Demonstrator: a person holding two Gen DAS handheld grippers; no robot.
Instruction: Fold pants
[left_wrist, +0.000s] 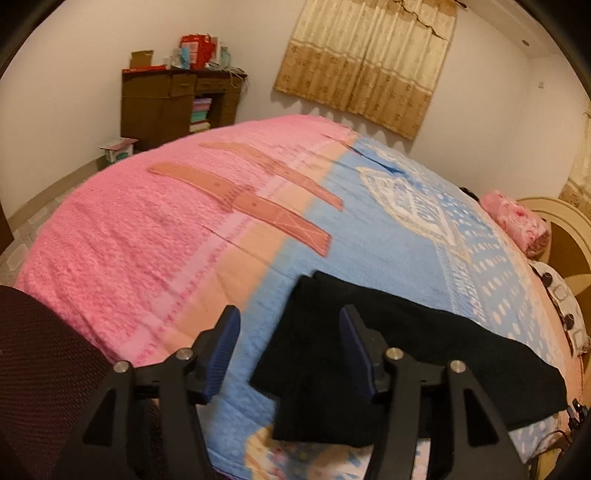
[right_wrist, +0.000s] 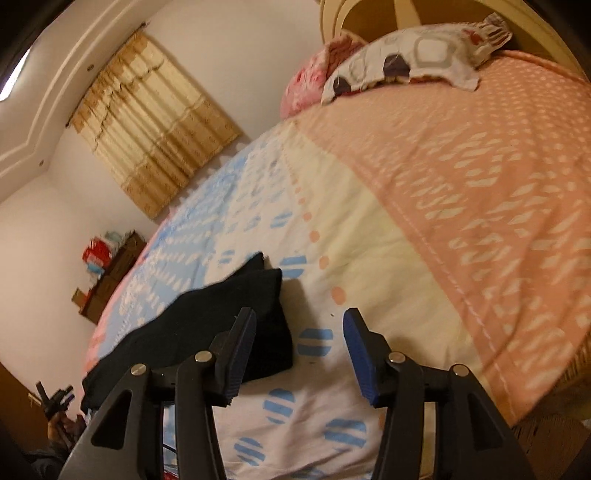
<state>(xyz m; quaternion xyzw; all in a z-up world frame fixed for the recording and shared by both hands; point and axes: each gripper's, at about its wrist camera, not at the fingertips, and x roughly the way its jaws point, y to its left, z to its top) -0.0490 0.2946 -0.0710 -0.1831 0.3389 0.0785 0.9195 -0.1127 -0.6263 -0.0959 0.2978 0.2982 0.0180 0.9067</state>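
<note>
Lettering is printed on the blue blanket (left_wrist: 424, 221) toward two o'clock, but it is too blurred to be read

The bed (left_wrist: 110, 258) carries a blanket (left_wrist: 369, 236), pink on its left part, pale blue in the middle and peach toward the headboard end. Black folded pants (left_wrist: 388, 350) lie flat near its near edge. At the far right, a floral pink pillow (left_wrist: 517, 221) and a patterned white pillow (right_wrist: 417, 59) rest together.
</note>
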